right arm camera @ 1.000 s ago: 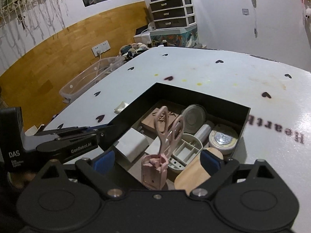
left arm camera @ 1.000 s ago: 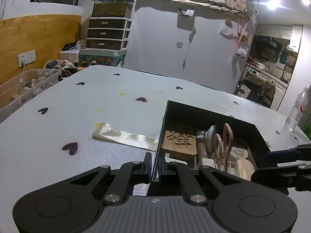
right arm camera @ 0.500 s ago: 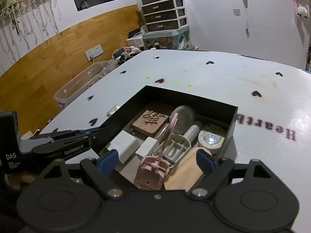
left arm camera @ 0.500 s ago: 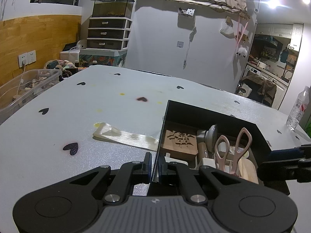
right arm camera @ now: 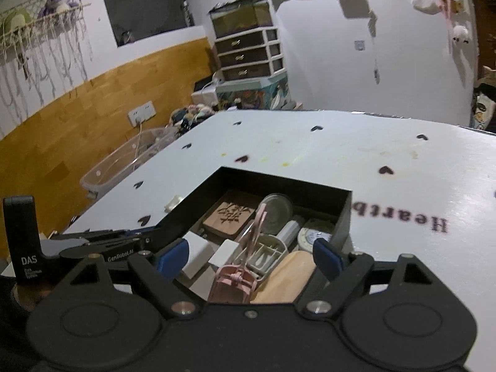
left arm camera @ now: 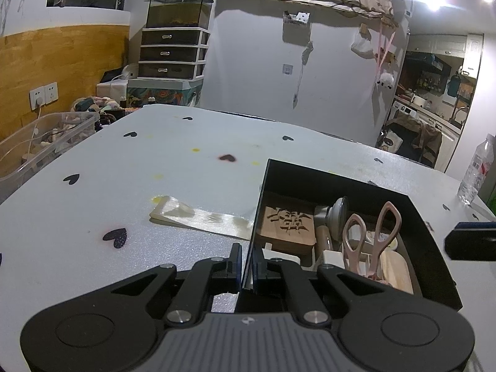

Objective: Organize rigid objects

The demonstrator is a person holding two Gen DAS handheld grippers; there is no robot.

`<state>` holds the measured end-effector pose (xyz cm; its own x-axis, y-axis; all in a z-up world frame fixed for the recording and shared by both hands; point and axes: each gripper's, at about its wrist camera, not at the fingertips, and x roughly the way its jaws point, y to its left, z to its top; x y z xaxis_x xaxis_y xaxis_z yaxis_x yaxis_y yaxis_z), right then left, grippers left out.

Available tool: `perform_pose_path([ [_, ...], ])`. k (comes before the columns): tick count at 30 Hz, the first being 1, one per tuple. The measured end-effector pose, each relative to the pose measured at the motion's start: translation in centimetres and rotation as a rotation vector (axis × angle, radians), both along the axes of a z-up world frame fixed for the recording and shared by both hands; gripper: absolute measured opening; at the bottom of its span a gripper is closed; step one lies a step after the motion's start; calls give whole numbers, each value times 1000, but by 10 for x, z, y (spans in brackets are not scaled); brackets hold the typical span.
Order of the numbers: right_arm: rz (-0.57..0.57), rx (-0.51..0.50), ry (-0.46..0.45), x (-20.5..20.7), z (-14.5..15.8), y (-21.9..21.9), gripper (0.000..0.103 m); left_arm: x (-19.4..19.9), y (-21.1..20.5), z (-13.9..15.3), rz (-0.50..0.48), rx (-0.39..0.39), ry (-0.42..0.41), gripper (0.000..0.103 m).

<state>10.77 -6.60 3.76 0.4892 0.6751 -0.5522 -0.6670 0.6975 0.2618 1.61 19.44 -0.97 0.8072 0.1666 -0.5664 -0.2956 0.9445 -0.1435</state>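
Observation:
A black open box [left arm camera: 325, 179] sits on the white heart-dotted table [left arm camera: 155, 170]. My left gripper [left arm camera: 248, 268] is shut on the box's near left wall. Inside the box lie a carved wooden coaster [left arm camera: 286, 226], a round metal lid [right arm camera: 277, 209], white blocks, a divided white tray [right arm camera: 266, 252], a round dial [right arm camera: 313, 235] and a wooden board [right arm camera: 288, 276]. A pink scissor-handled tool [left arm camera: 373, 265] leans in the box, its base [right arm camera: 232, 282] low between my right gripper's blue pads without touching them. My right gripper [right arm camera: 248, 254] is open over the box's near side.
A pale flat strip [left arm camera: 201, 217] lies on the table against the box's left wall. A clear plastic bin [left arm camera: 40, 142] stands beyond the table's left edge. A water bottle [left arm camera: 477, 170] stands at the far right. Open tabletop stretches behind and to the left of the box.
The pink tool stood upright between the right jaws; now it leans loose in the box. The right gripper has drawn back a little. The left gripper has not moved.

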Motion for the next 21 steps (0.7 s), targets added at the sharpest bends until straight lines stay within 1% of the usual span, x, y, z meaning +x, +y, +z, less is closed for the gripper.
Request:
perform_pose_path([
  [2, -21, 11, -9, -3, 1, -5, 88, -2, -1, 2, -1, 11, -4, 7],
  [5, -47, 25, -25, -8, 4, -12, 88, -9, 0, 11, 10, 18, -30, 14],
  [7, -64, 30, -45, -12, 5, -16, 88, -14, -3, 20, 19, 27, -53, 33],
  [9, -81, 39, -68, -17, 7, -20, 88, -23, -5, 29, 21, 38, -80, 43],
  [11, -99, 47, -88, -23, 7, -23, 88, -31, -10, 37, 16, 54, -103, 48],
  [13, -119, 55, -109, -29, 6, -28, 88, -41, -15, 45, 9, 64, -123, 58],
  [16, -151, 67, -132, -39, 5, -34, 89, -57, -24, 54, -2, 85, -154, 69],
  [17, -161, 70, -142, -43, 4, -36, 89, -60, -28, 56, -6, 92, -161, 71],
  [19, -184, 72, -167, -52, 3, -41, 90, -72, -35, 59, -15, 105, -176, 80],
  [21, -205, 68, -194, -61, 2, -47, 92, -79, -42, 60, -18, 115, -186, 87],
])
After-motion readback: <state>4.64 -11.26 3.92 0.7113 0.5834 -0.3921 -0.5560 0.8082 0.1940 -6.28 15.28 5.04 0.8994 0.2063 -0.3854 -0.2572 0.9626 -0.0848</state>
